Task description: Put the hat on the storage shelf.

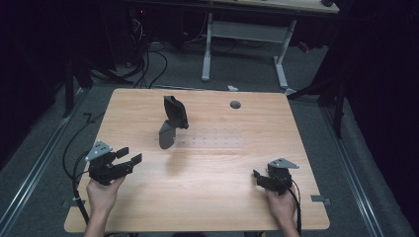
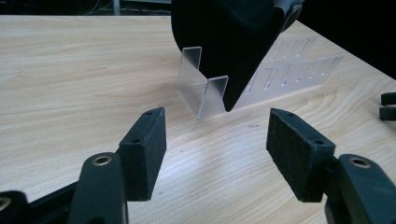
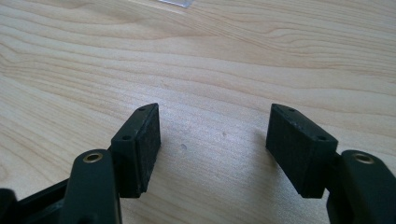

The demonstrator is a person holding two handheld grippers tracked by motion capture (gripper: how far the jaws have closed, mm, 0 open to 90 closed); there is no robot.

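- Jaws of the left gripper (image 1: 129, 154) stand wide apart with nothing between them, held low over the wooden bench (image 1: 207, 197) near its left edge.
- Jaws of the right gripper (image 1: 257, 177) are likewise apart and empty, near the bench's right front.
- Toward the far middle, a dark pointed object (image 1: 175, 112) leans on a clear plastic stand (image 2: 204, 91).
- Just beside it lies a clear slotted rack (image 2: 299, 70), flat on the bench; its slots look empty.
- A grey round grommet (image 1: 235, 104) sits in the bench top near the far edge.
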